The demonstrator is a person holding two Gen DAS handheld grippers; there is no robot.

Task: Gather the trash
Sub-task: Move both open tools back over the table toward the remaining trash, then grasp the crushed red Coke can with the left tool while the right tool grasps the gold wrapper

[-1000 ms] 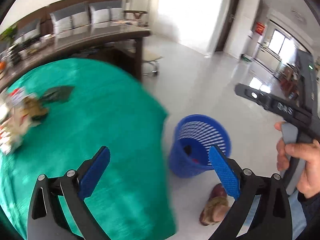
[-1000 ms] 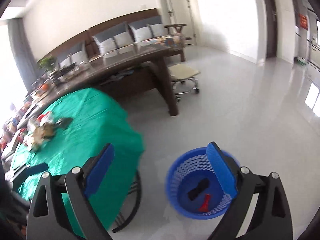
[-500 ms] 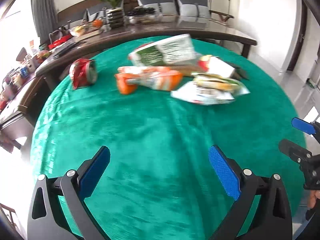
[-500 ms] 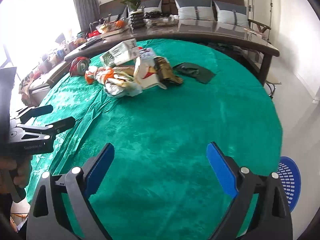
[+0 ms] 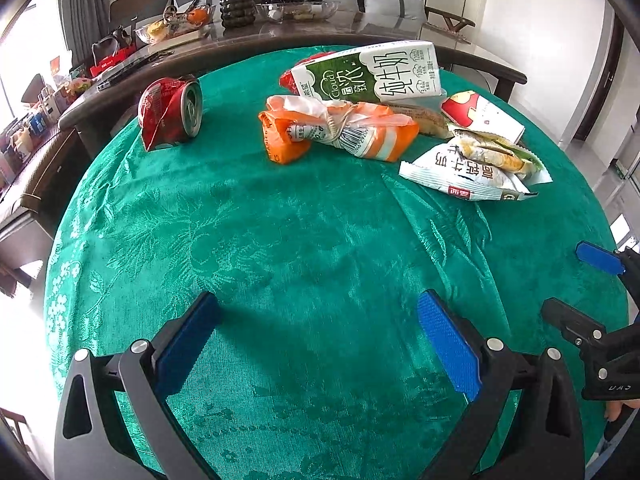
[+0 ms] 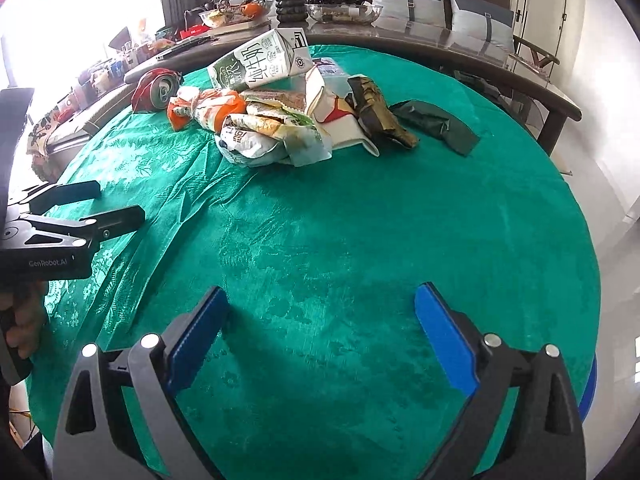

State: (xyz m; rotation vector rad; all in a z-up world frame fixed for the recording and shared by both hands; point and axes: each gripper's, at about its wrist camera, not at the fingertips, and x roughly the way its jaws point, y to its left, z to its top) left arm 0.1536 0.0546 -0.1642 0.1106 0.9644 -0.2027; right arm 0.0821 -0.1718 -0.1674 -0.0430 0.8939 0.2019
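Green patterned cloth (image 5: 304,240) covers a round table, with a long dark counter (image 5: 280,40) and a cushioned bench behind it on the far side. Trash lies gathered on the far half of the cloth. At far left a crushed red can (image 5: 170,112) lies on its side, apart from the rest. To its right an orange-and-white plastic bag (image 5: 340,130), knotted in the middle, lies just in front of a green-and-white milk carton (image 5: 370,74) on its side. Right of the bag, a white snack wrapper (image 5: 460,176) lies beneath a crumpled yellowish packet (image 5: 494,150), with a red-and-white paper sleeve (image 5: 482,114) behind them. In the right wrist view a brown crumpled wrapper (image 6: 380,114) and a dark green flat packet (image 6: 436,122) lie further right. The left gripper (image 5: 318,334) hovers over bare cloth near the front edge, jaws spread wide, gripping nothing. The right gripper (image 6: 322,330) does the same, jaws wide apart and empty. A blue basket's rim (image 6: 591,384) peeks past the table's right edge.
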